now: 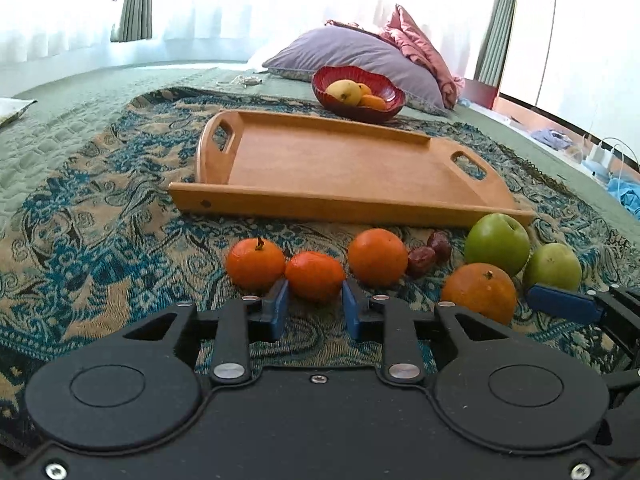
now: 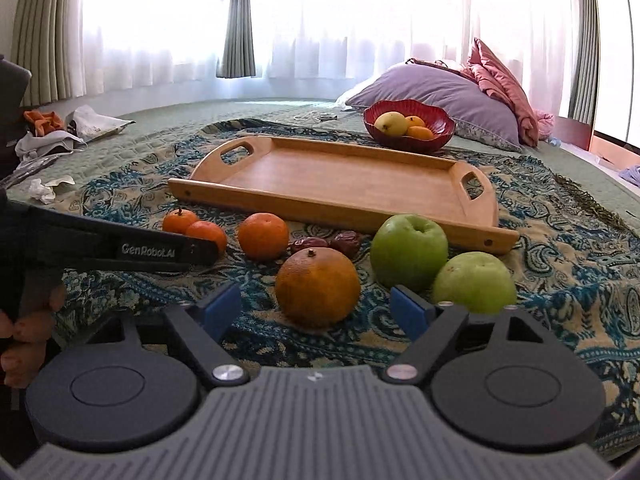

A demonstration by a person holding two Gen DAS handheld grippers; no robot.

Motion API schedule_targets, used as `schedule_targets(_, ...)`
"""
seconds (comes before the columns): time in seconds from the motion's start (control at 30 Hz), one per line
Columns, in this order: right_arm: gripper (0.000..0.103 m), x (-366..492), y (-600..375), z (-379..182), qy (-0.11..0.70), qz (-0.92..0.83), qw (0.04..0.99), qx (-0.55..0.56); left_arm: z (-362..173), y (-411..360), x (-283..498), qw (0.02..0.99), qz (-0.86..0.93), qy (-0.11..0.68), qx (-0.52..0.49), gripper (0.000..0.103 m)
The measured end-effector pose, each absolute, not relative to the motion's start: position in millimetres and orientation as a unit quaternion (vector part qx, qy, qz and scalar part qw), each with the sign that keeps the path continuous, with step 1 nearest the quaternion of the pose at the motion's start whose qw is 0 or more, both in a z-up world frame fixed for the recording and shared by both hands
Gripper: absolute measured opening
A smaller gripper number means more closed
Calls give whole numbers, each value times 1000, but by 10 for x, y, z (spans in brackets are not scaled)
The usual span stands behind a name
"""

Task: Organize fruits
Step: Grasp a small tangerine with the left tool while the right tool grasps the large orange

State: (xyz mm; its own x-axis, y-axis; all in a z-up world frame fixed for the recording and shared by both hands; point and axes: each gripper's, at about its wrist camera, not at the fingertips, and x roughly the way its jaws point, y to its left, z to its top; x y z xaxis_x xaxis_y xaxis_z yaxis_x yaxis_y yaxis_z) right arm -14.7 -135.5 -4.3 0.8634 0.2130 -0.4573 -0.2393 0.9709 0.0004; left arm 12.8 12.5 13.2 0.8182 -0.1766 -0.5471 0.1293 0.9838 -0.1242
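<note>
My left gripper [image 1: 315, 302] is shut on a small tangerine [image 1: 315, 276] that lies on the patterned cloth, with a blue pad against each side of it. Another tangerine [image 1: 256, 264] and an orange [image 1: 377, 256] flank it. My right gripper [image 2: 316, 308] is open, and a large dull orange [image 2: 318, 286] sits between its blue fingers [image 2: 412, 308] without touching them. Two green apples [image 2: 409, 250] [image 2: 474, 282] lie just right of that orange, and some dark dates [image 2: 344, 240] lie behind it. The wooden tray [image 2: 340, 180] beyond the fruit holds nothing.
A red bowl [image 2: 440, 120] with a yellow fruit and small oranges stands behind the tray, in front of a purple pillow [image 2: 432, 92]. A hand [image 2: 24, 328] holds the left gripper's handle. Crumpled paper and cloth [image 2: 60, 132] lie far left on the green bedspread.
</note>
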Motion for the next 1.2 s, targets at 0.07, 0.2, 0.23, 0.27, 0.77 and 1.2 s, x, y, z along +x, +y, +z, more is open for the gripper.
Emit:
schedule_targets(0.07, 84, -145, -1349, -48, 231, 118, 965, -27, 127, 111, 149, 954, -80, 287, -34, 29)
schedule_targets(0.2, 73, -136, -1342, -48, 224, 112, 968, -26, 122, 90, 184, 955, -85, 281, -32, 36)
schedule_targets(0.23, 71, -130, -1349, -45, 223, 111, 968, -26, 122, 88, 190, 956, -88, 278, -34, 39)
schedule_targets(0.27, 68, -130, -1355, -42, 221, 112, 969, -25, 121, 85, 198, 956, -89, 276, -36, 41)
schedule_targets(0.77, 61, -94, -1356, -38, 210, 110, 971, -31, 142, 65, 322, 961, -93, 259, -34, 31)
schedule_targets(1.2, 59, -37, -1315, -64, 212, 110, 971, -31, 50, 38, 158, 961, -100, 257, -13, 32)
